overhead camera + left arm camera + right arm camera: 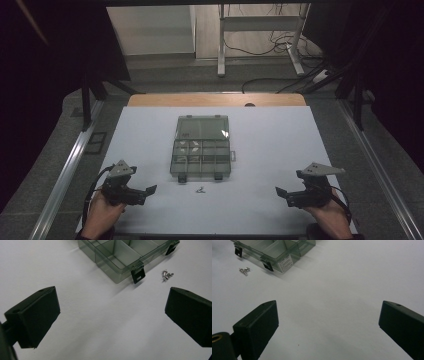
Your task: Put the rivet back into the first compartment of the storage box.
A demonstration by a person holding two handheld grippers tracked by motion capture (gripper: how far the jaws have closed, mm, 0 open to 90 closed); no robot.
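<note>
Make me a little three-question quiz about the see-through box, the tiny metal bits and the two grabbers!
1. True or false: the lid of the compartment box is folded open, away from the person.
2. Where do the small metal parts lie? A) inside a compartment B) on the white table, just in front of the box's black latches C) between a gripper's jaws
3. Fill in: the left gripper and the right gripper both have their jaws ____, with nothing between them.

Key: 1 true; 2 B; 3 open.
</note>
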